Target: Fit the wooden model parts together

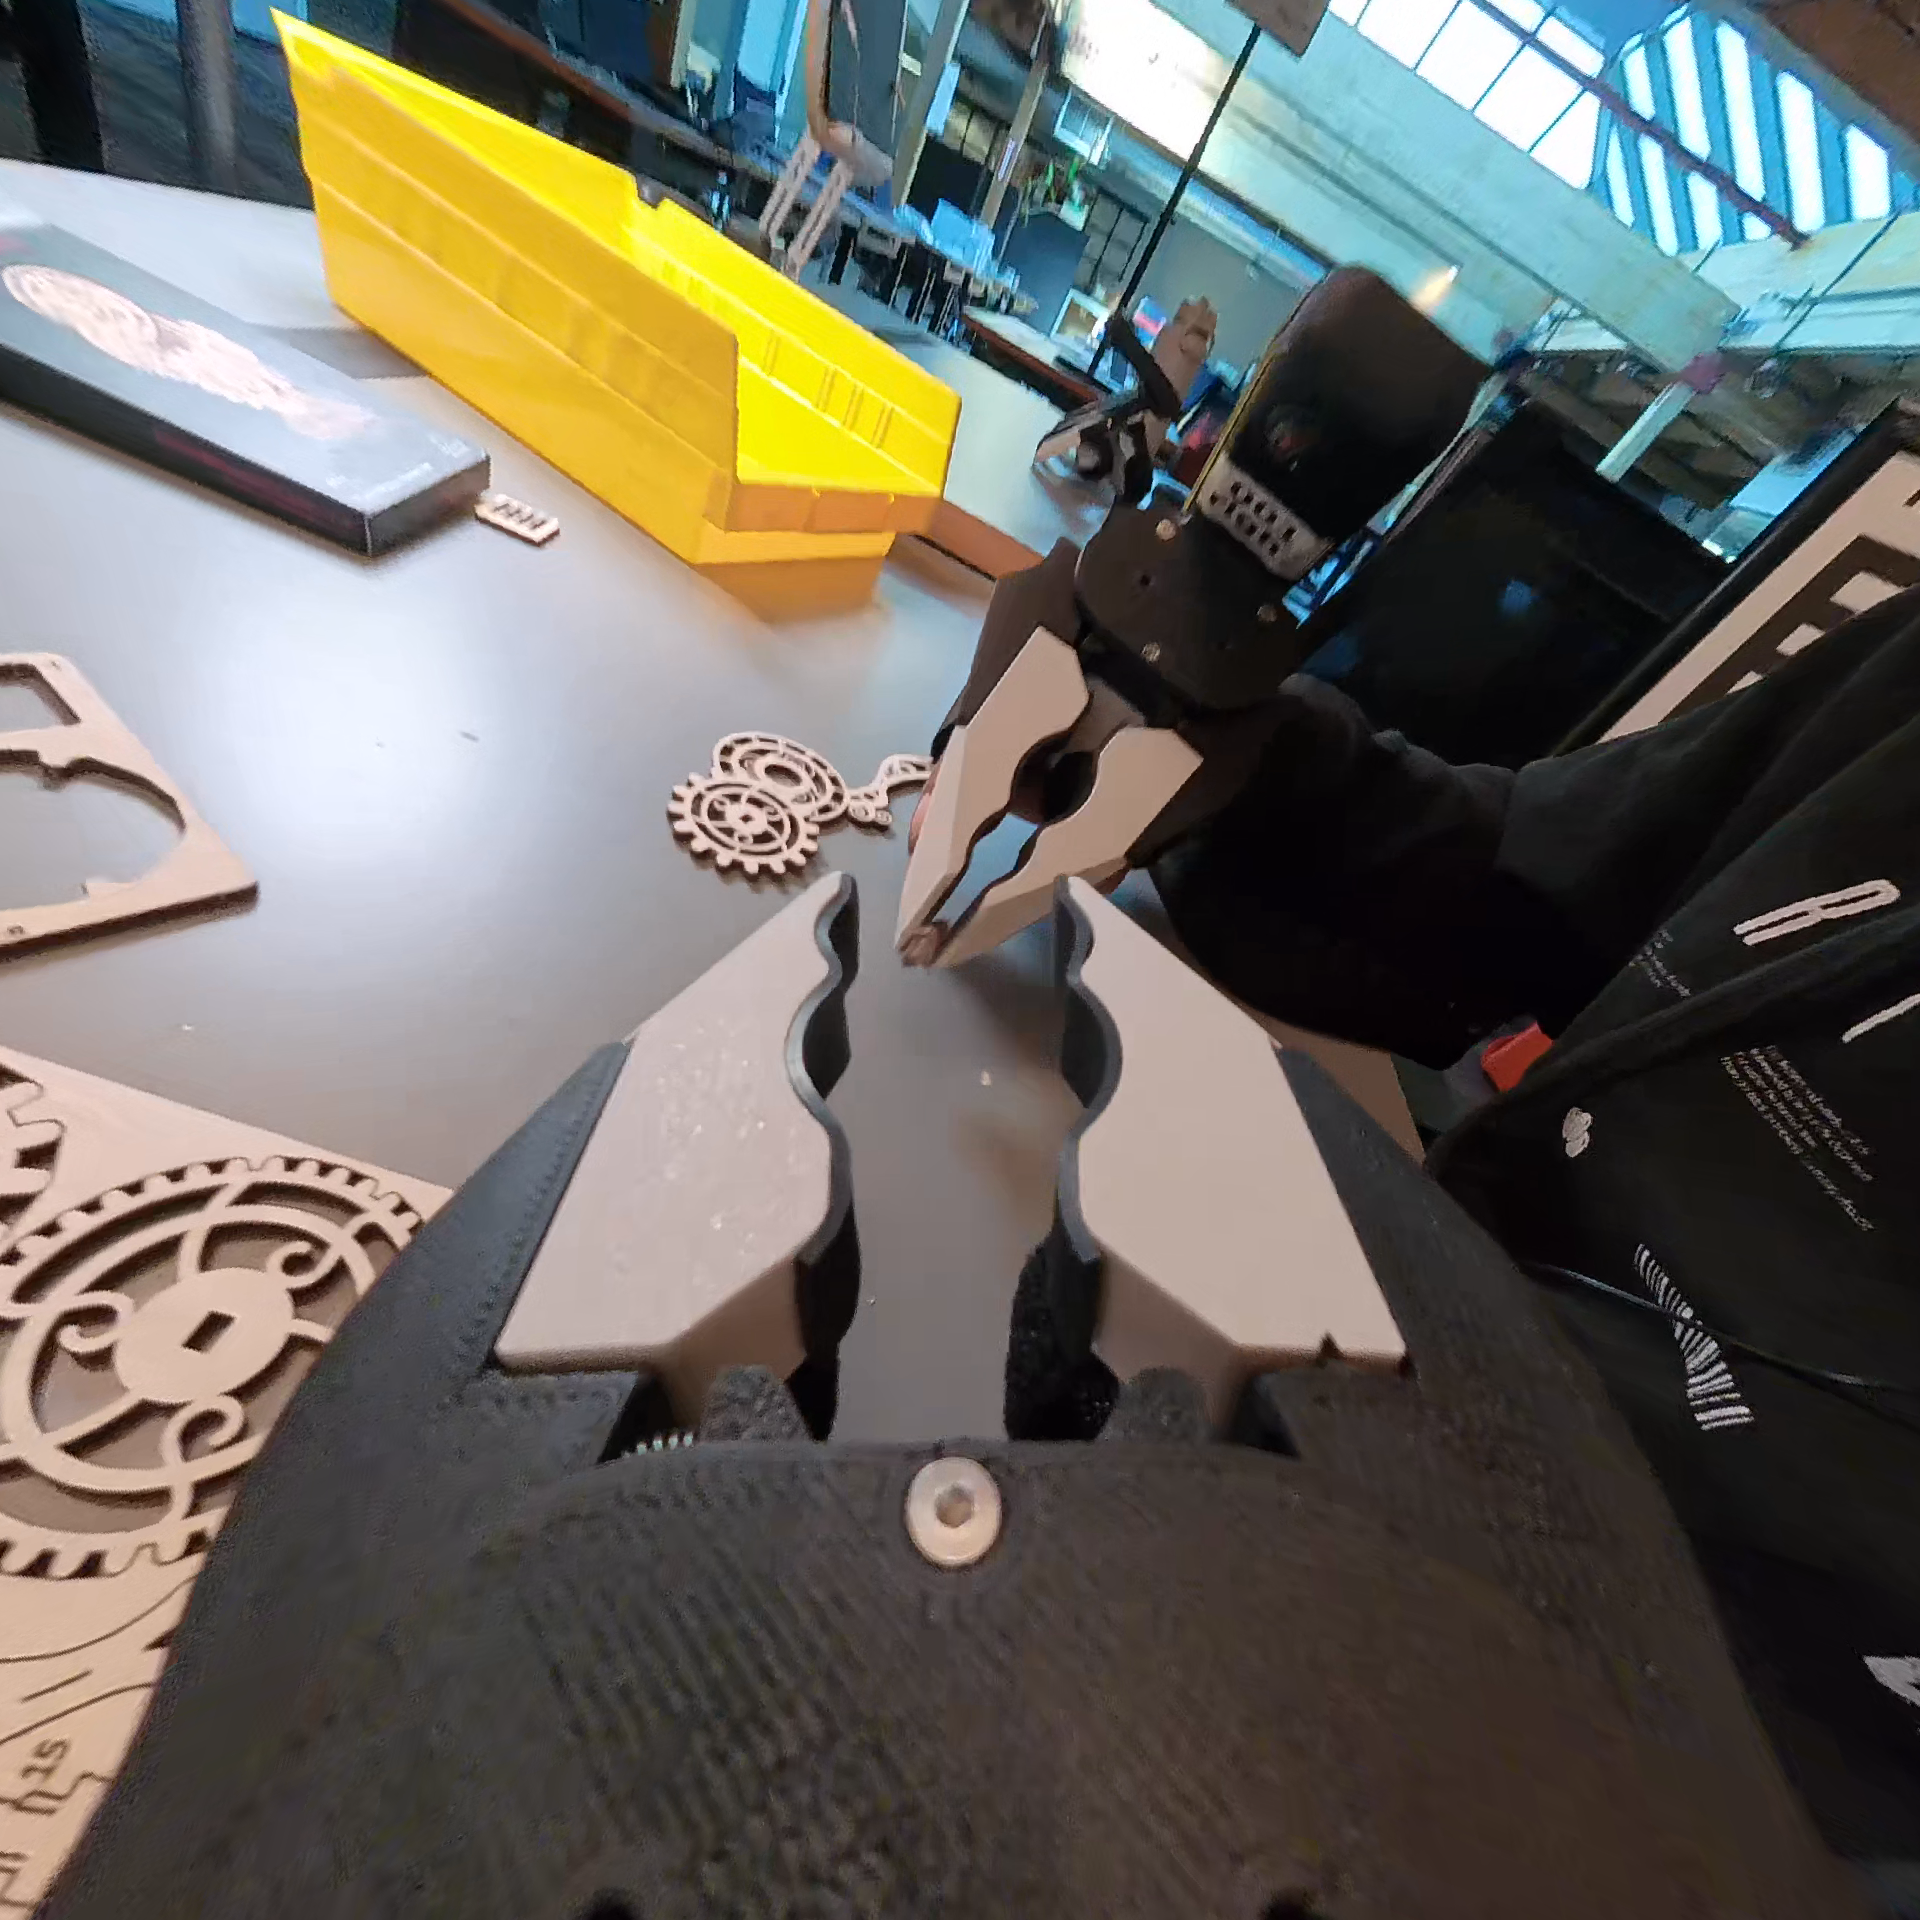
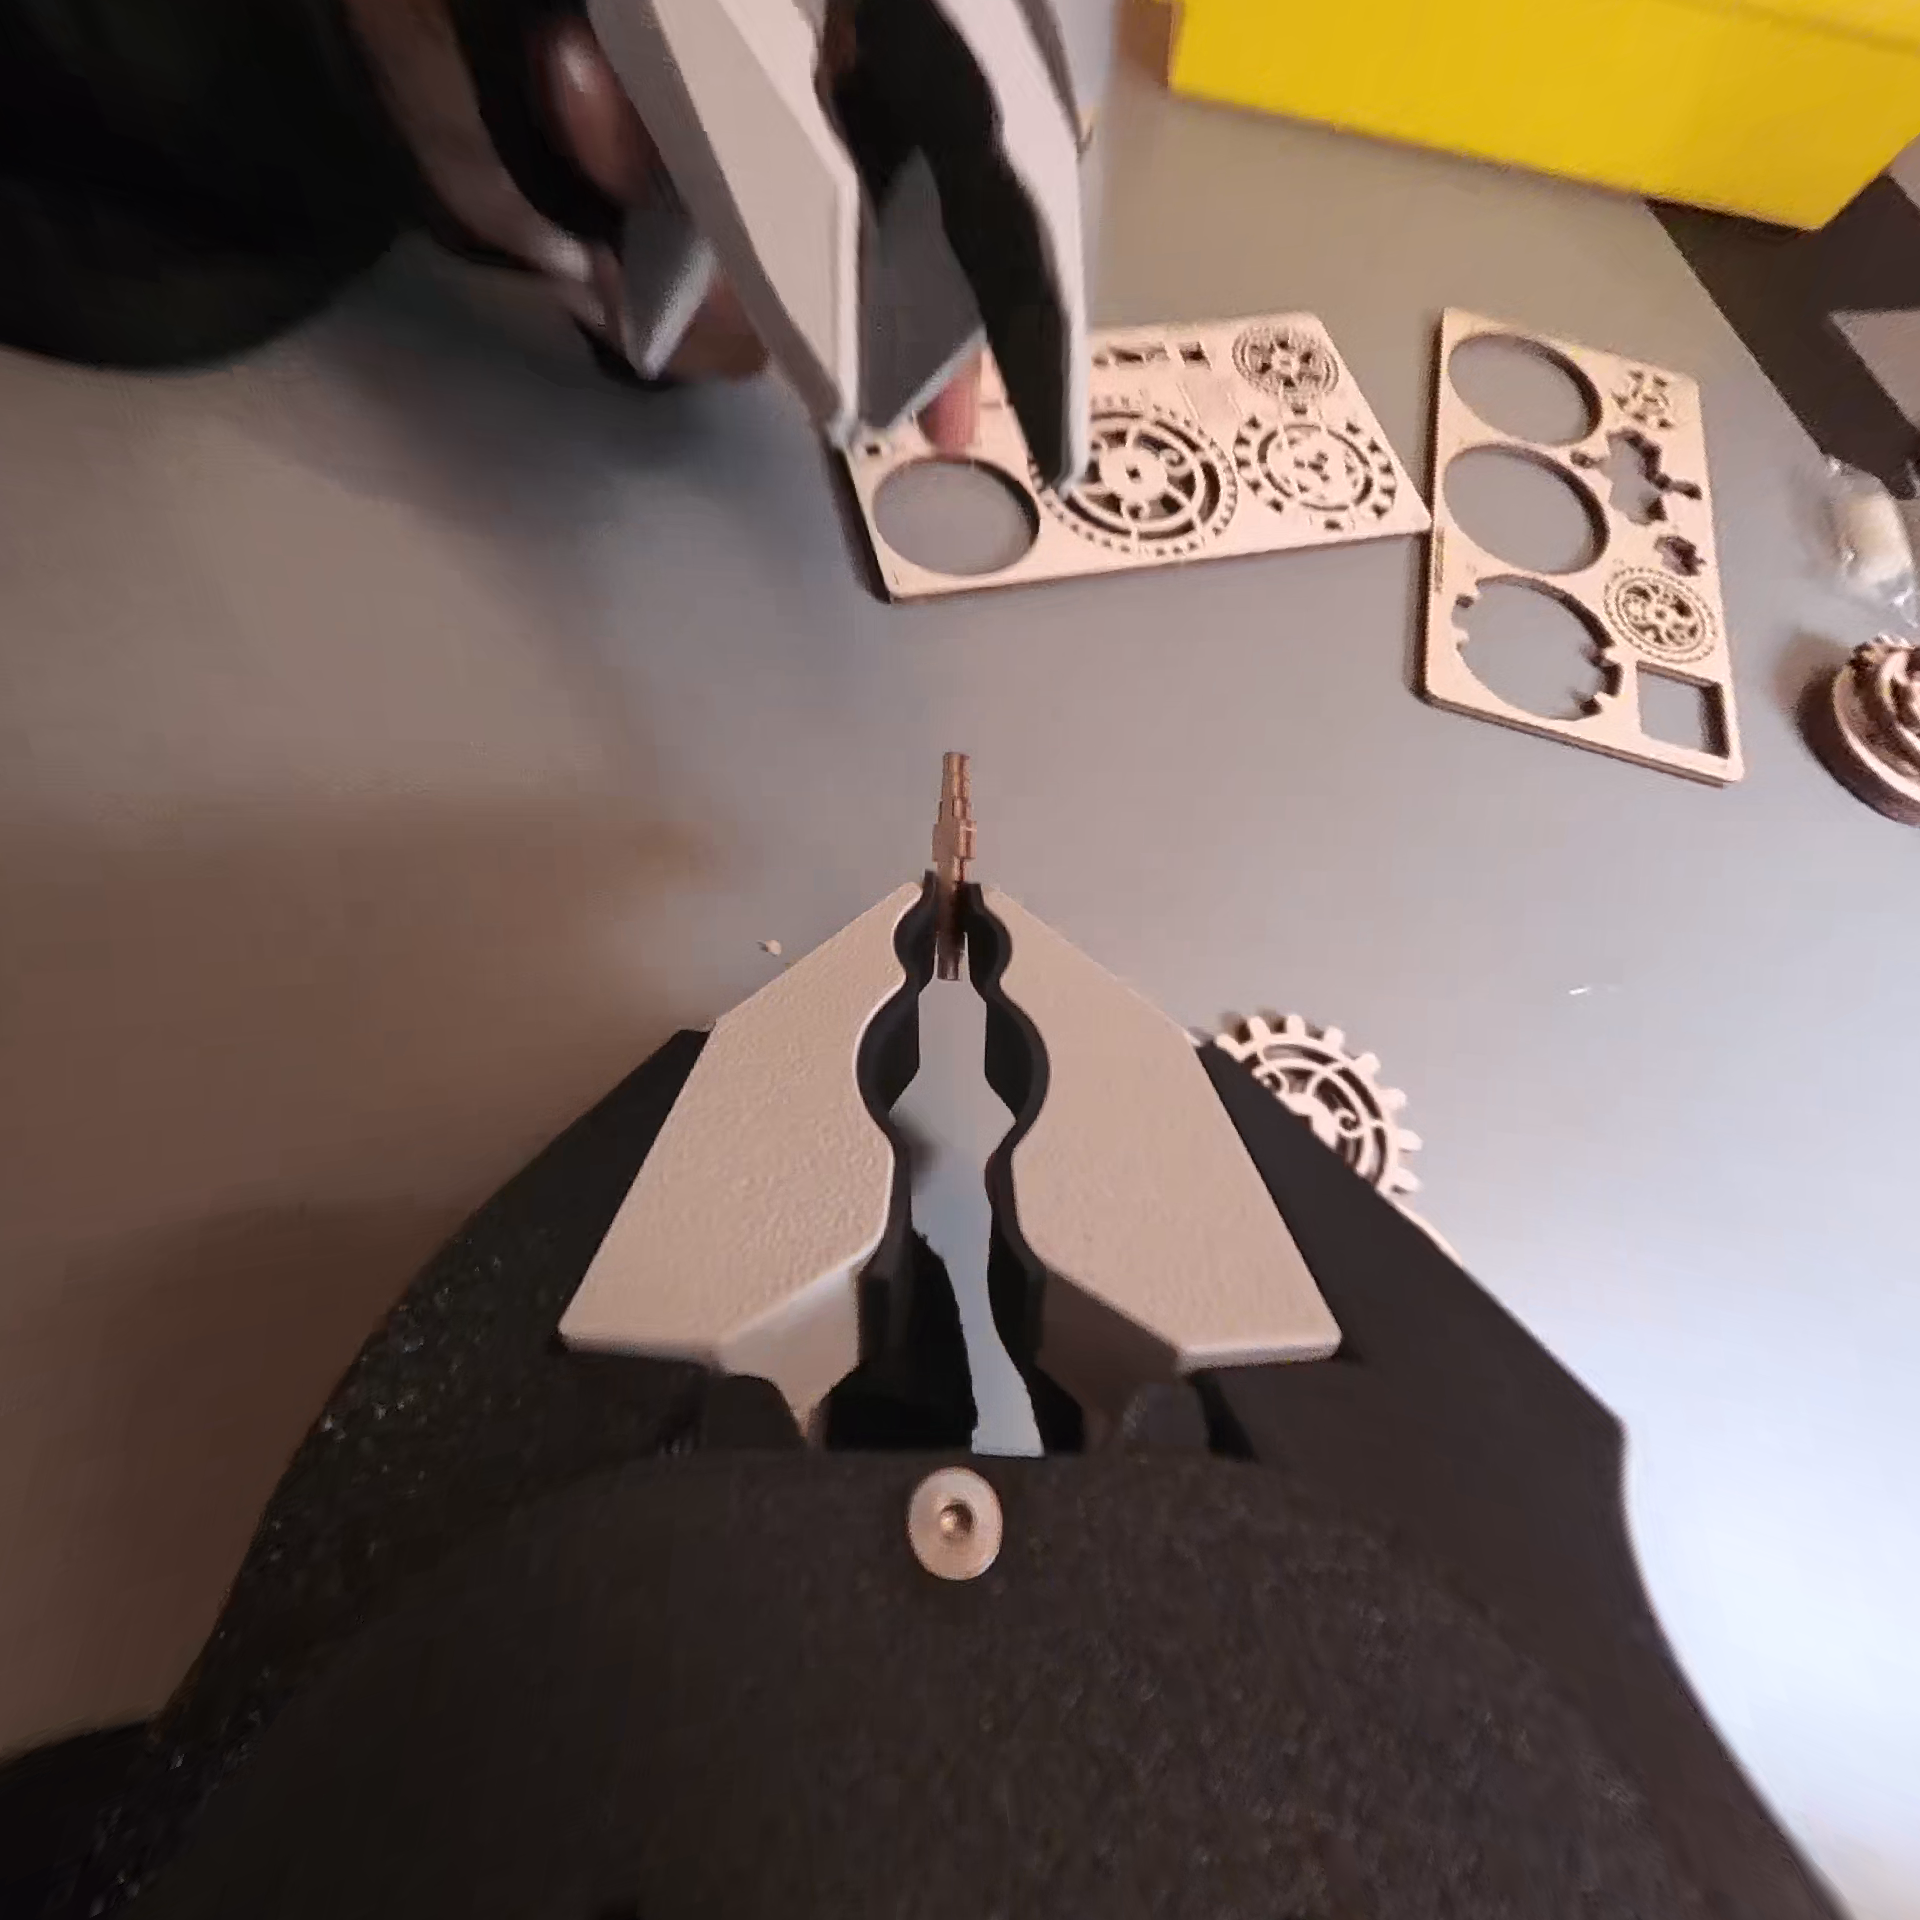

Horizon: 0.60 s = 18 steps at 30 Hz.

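Across the left wrist view, from the left: a dark flat box (image 1: 223, 405) lying on the grey table (image 1: 436, 665), a small slotted wooden chip (image 1: 516, 516) just beside its near corner, an emptied wooden frame sheet (image 1: 94, 821) and, at the lower edge, a sheet of uncut gears (image 1: 156, 1340). Farther back, a yellow bin (image 1: 582, 343). Near the middle, a loose filigree gear assembly (image 1: 774, 805) flat on the table. In front, the left gripper (image 1: 951, 914) with jaws well apart and nothing between them, only bare table. To the right, the right gripper (image 1: 923, 943) tilted tip-down, jaws nearly together, pinching something tiny at the tip.

In the right wrist view, left to right: the left gripper (image 2: 951, 447) at top, blurred, above a gear sheet (image 2: 1143, 468); at centre the right gripper (image 2: 951, 894) clamped on a small notched wooden pin (image 2: 953, 847), sticking forward past the tips above the table; beside it a loose gear (image 2: 1320, 1091); farther right a second sheet with round cut-outs (image 2: 1579, 540) and a stacked gear piece (image 2: 1870, 727) at the edge.
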Tool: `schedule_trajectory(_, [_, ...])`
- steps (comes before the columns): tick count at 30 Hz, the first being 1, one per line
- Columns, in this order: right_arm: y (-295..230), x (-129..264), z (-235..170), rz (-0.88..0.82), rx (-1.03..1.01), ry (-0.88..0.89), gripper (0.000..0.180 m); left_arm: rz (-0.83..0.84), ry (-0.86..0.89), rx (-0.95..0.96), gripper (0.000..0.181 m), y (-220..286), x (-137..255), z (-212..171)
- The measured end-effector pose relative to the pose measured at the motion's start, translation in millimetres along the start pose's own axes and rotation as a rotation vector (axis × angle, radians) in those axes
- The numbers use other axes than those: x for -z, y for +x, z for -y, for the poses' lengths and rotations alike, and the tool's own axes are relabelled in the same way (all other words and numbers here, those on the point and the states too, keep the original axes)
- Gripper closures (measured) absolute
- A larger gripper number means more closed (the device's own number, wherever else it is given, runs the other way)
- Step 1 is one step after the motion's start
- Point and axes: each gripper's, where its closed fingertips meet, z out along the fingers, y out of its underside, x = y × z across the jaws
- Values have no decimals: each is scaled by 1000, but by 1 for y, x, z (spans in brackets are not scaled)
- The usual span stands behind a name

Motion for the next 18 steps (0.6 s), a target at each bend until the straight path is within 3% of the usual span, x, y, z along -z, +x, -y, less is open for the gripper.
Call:
schedule_trajectory(8, [10,-20,-10,-83,66,-131,176,150,119,-234,161,-7,25,28])
schedule_trajectory(14, [22,-12,5,-151,33,-20,160,292,105,-536,181,-7,33,38])
schedule_trajectory(18, [35,-1,7,-207,2,14,150,328,93,-514,181,-16,33,35])
